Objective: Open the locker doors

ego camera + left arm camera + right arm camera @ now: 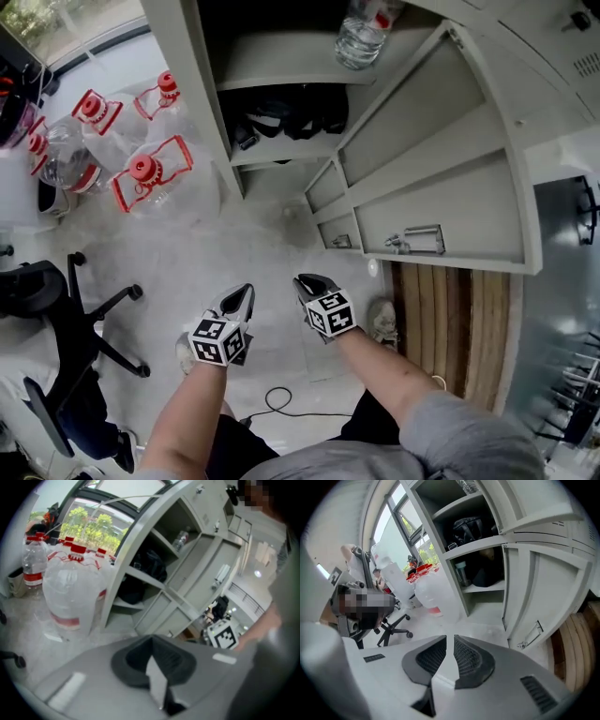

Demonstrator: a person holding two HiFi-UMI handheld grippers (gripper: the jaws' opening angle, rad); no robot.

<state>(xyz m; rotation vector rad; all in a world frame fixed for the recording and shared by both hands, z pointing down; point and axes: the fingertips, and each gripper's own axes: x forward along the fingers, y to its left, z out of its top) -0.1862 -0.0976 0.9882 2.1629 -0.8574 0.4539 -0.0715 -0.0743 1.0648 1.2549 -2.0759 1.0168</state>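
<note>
The grey locker (pixel 211 94) stands with its doors swung out. A large open door (pixel 441 216) carries a metal handle (pixel 422 239), another door (pixel 412 103) is open above it, and two small doors (pixel 326 187) hang open beside the shelves. The right gripper view shows the same open door (pixel 548 588) and its handle (pixel 532 634). My left gripper (pixel 239 302) (pixel 151 639) hovers over the floor, shut and empty. My right gripper (pixel 309 283) (pixel 450 639) is beside it, a narrow gap between its pads and nothing in it. Neither touches the locker.
Several water jugs with red caps (pixel 141 173) stand left of the locker. A black office chair (pixel 56 309) is at lower left. A black bag (pixel 286 117) and a water bottle (pixel 361 33) sit on the shelves. Wooden slats (pixel 459 319) and a cable (pixel 277 403) lie on the floor.
</note>
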